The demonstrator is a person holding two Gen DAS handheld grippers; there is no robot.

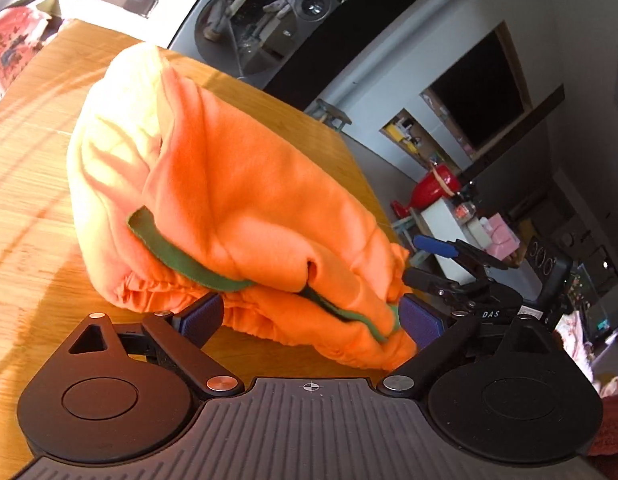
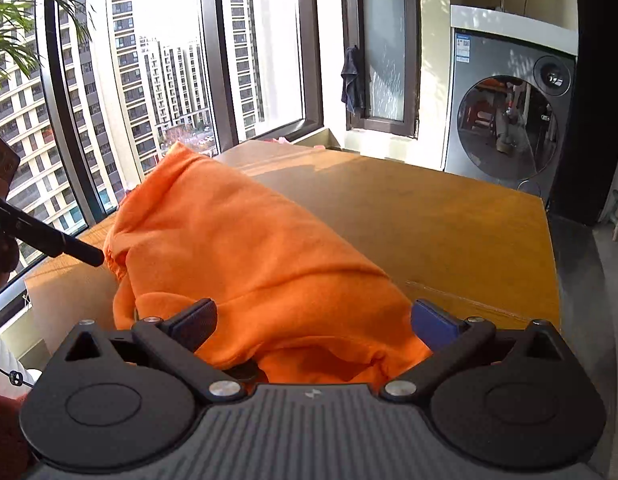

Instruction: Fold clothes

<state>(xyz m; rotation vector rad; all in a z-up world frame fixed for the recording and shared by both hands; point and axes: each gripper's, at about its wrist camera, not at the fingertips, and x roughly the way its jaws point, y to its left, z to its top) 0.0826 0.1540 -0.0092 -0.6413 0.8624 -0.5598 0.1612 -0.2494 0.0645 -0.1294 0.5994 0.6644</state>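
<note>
Both hand-held grippers point(image 1: 311, 316) point(image 2: 313, 320) gape wide around the orange garment point(image 1: 245, 208)

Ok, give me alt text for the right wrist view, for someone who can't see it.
A bundled orange garment lies on a wooden table, between the open right tongs. Behind are tall windows and a washing machine.

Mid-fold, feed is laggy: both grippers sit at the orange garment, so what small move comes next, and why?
Probably close the left gripper on the green-trimmed edge: the orange garment lies bunched on the wooden table between its wide-open jaws, ungripped.
</note>
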